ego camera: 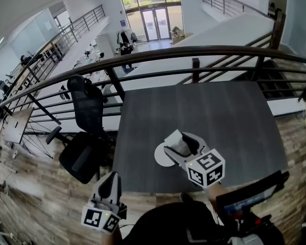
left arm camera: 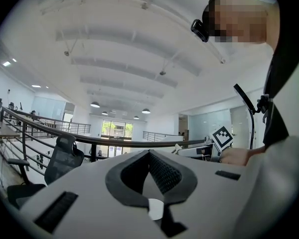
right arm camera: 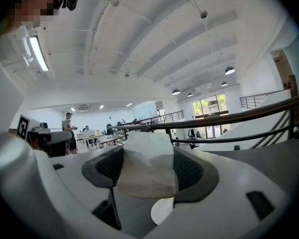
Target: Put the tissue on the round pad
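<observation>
Right tool point(ego camera: 183, 143) clenched on the white crumpled tissue point(ego camera: 177, 142). In the right gripper view the white crumpled tissue point(right arm camera: 147, 164) fills the gap between the dark ribbed pads point(right arm camera: 190, 169) and sticks out above the tips of the right tool point(right arm camera: 148, 151). From the head view this tool sits over the right part of the round white pad point(ego camera: 161, 158), tissue above the pad's edge; can't tell whether the tissue touches it. The pad lies on the dark grey wood-grain table point(ego camera: 229, 121), near the front edge, roughly mid-width.

Left tool point(ego camera: 109, 177) is off the table, beside its front-left corner, over the wood-plank floor point(ego camera: 41, 198), well apart from pad and tissue. In the left gripper view the left tool point(left arm camera: 149, 156) is clenched with nothing in it, ribbed pads meeting at the tip.

Black office chair point(ego camera: 84, 131) stands just left of the table. Dark metal railing point(ego camera: 194, 52) curves along the table's far side, open office floor below beyond it.
</observation>
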Motion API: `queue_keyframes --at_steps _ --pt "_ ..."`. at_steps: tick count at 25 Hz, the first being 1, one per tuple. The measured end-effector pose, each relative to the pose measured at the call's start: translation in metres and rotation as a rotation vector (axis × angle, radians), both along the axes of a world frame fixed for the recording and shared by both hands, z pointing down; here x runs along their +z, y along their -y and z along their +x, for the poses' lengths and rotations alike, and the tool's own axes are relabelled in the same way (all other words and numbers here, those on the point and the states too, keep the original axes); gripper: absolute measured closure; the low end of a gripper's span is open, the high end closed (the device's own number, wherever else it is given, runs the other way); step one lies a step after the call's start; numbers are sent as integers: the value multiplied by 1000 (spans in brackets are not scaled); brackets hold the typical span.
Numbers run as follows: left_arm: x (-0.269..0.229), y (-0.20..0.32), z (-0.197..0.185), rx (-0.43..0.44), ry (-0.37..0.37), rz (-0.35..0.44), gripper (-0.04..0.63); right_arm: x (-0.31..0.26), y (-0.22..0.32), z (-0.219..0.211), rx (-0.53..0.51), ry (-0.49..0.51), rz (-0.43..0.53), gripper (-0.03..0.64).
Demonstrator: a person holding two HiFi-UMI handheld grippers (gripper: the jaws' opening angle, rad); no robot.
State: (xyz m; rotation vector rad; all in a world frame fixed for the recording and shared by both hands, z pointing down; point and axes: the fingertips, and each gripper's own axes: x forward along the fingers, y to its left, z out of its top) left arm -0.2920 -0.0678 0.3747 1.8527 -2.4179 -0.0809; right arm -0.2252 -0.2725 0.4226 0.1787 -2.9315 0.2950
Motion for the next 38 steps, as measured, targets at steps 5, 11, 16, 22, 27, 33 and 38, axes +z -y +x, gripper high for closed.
queue_keyframes --at_steps 5,11,16,22,27,33,38 --pt "6 6 -6 -38 -10 -4 592 12 10 -22 -44 -16 -3 299" --pt "7 4 -5 -68 1 13 592 34 16 -36 -72 -62 18 299" --pt "17 10 -13 -99 -18 29 592 68 24 -50 -98 -125 17 299" --pt "18 9 -5 -134 -24 24 592 117 27 -51 -136 -223 9 299" --pt "40 19 -7 -159 -71 -13 592 158 35 -58 -174 -299 -18 299" --pt "45 35 1 -172 -85 -20 592 201 47 -61 -222 -395 -34 299" --pt "45 31 10 -215 -102 -41 592 228 46 -57 -256 -457 -28 299"
